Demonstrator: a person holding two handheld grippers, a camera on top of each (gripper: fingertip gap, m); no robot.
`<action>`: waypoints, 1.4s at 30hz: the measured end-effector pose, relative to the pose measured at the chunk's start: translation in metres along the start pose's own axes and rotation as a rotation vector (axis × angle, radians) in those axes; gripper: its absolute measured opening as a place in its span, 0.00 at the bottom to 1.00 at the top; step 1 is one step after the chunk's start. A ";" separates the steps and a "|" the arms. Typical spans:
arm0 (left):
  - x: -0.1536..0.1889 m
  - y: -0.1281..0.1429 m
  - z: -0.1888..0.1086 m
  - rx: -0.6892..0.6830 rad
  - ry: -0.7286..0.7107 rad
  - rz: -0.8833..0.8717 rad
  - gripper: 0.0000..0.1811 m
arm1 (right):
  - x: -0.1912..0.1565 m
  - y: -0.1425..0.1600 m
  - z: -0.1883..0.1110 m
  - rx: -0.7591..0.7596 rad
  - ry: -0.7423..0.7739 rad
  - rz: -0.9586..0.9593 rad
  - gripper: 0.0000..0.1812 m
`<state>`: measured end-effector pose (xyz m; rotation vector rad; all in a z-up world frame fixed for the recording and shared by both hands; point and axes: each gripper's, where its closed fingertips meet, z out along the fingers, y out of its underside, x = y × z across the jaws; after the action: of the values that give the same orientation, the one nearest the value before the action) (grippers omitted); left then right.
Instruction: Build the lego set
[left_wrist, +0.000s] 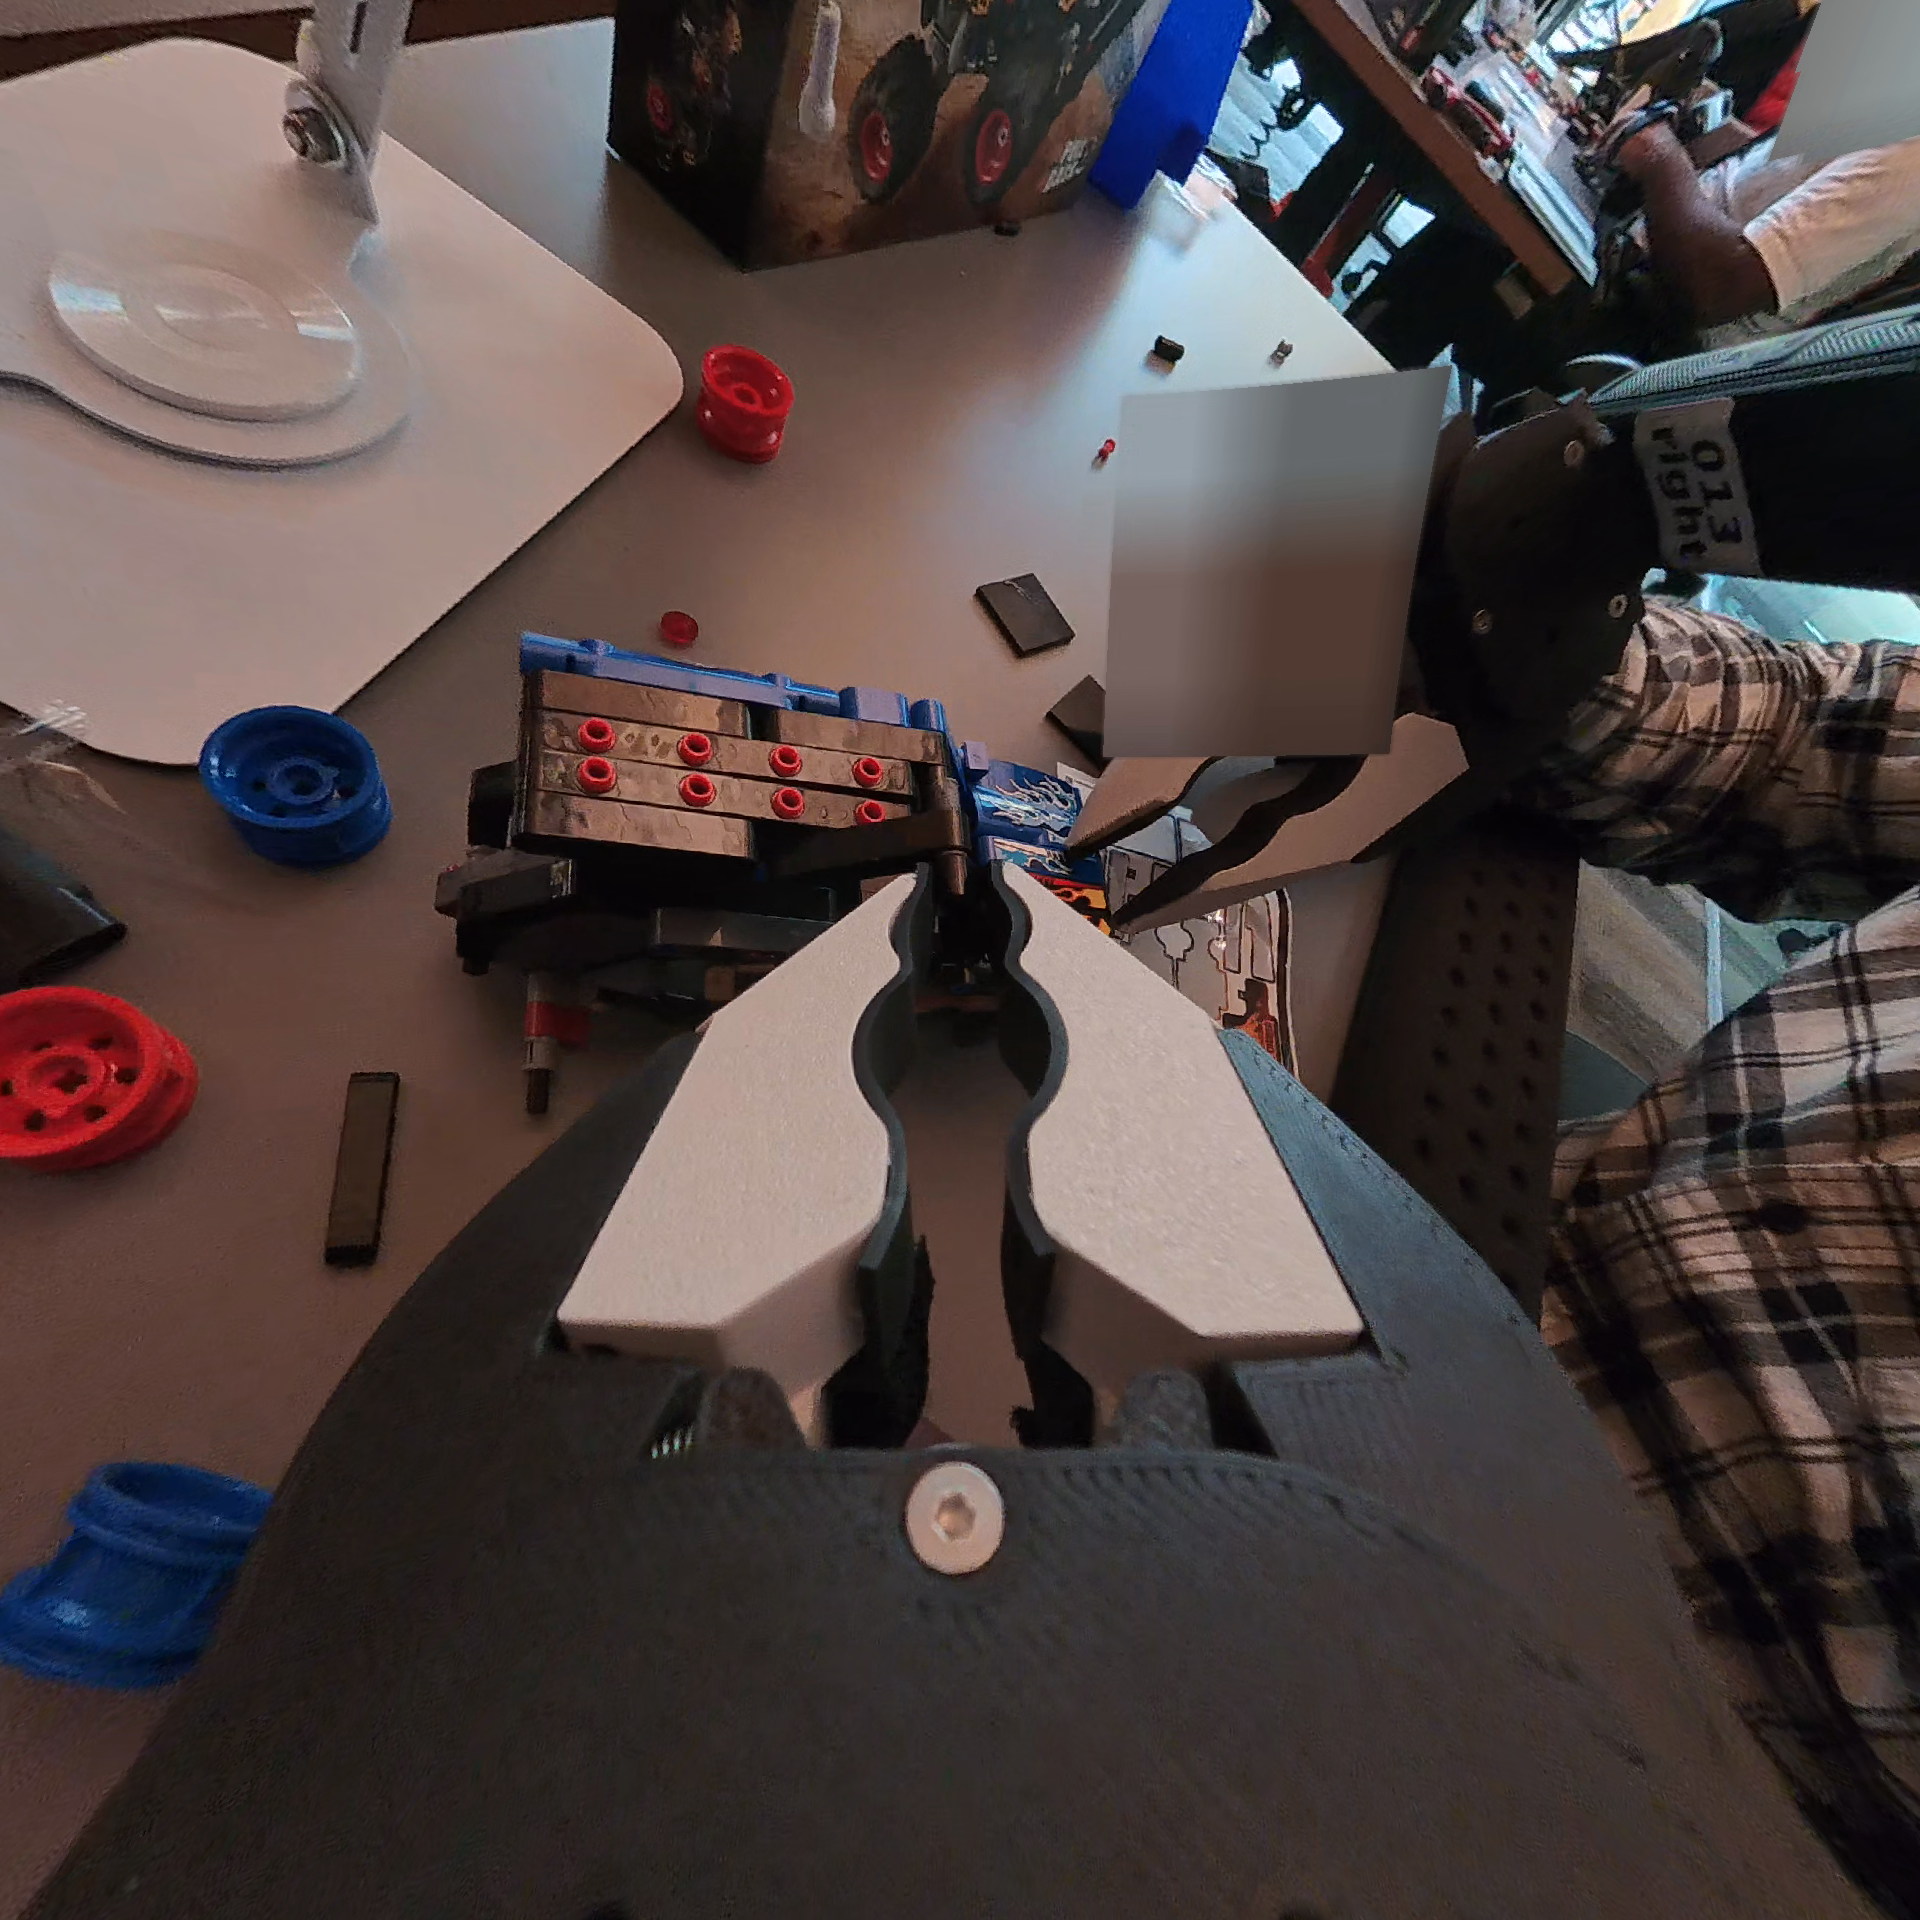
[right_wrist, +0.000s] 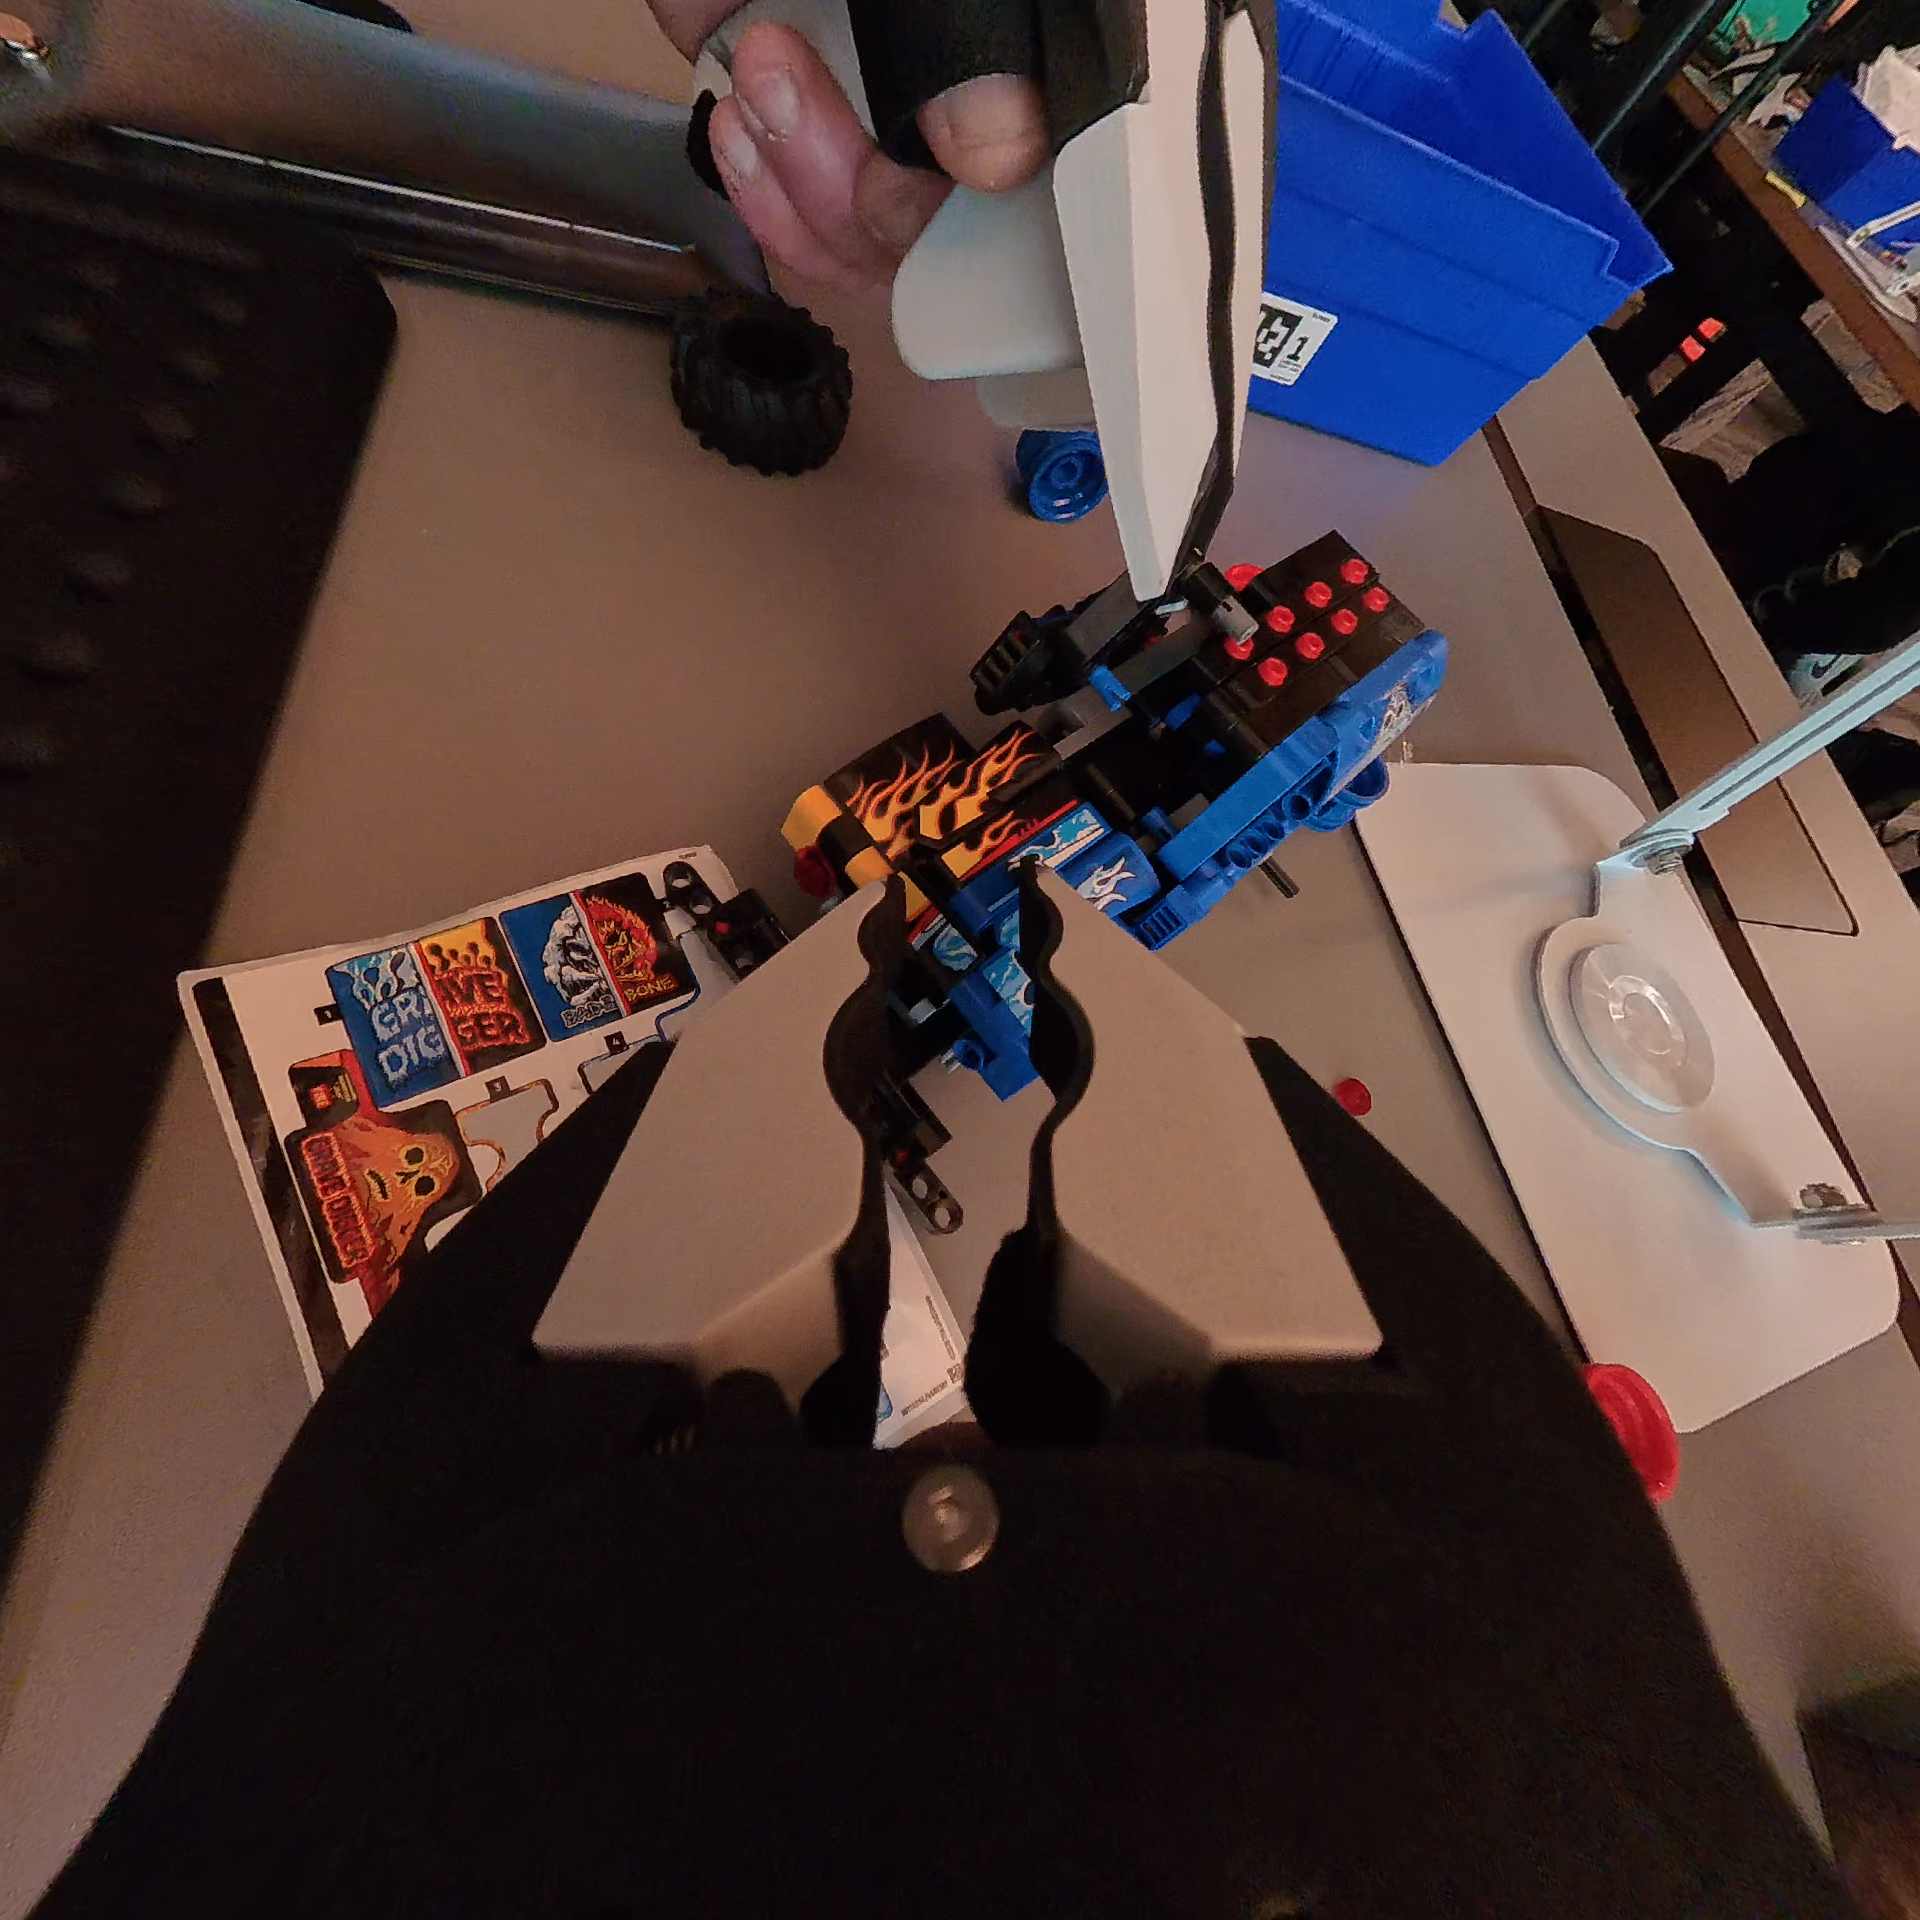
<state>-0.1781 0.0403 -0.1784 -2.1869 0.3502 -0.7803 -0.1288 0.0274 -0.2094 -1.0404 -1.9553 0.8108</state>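
The left hand-held gripper (left_wrist: 958, 883) pinched a black pin on the studded, glossy truck model (left_wrist: 727, 821) mid-frame; the right hand-held gripper (right_wrist: 961, 894) clamped its blue flame-printed nose.

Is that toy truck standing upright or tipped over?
Tipped on its side: the truck shows its black underside with red pins, its flame-painted hood faces sideways, and no wheels are fitted.

Written matter: four items, wording not transcribed.
Colour-printed sticker sheet (right_wrist: 416, 1049) lying flat just left of the right gripper (right_wrist: 956, 883); white coded label (right_wrist: 1288, 348) on the blue bin (right_wrist: 1455, 260) far ahead of it; white lettered tag (left_wrist: 1694, 488) on that gripper's body; printed product box (left_wrist: 883, 114) well ahead of the left gripper (left_wrist: 961, 878).
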 end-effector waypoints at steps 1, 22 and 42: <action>0.000 0.000 0.000 -0.009 -0.002 0.008 0.04 | 0.000 0.000 0.000 0.001 0.000 0.001 0.11; 0.001 0.012 -0.002 -0.179 -0.064 0.327 0.04 | 0.000 0.000 0.000 0.020 -0.008 0.009 0.10; -0.002 0.025 0.001 -0.169 -0.137 0.347 0.17 | 0.000 -0.002 0.001 0.039 -0.007 0.010 0.10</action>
<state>-0.1793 0.0253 -0.1982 -2.2357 0.7243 -0.4207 -0.1303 0.0263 -0.2086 -1.0261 -1.9342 0.8556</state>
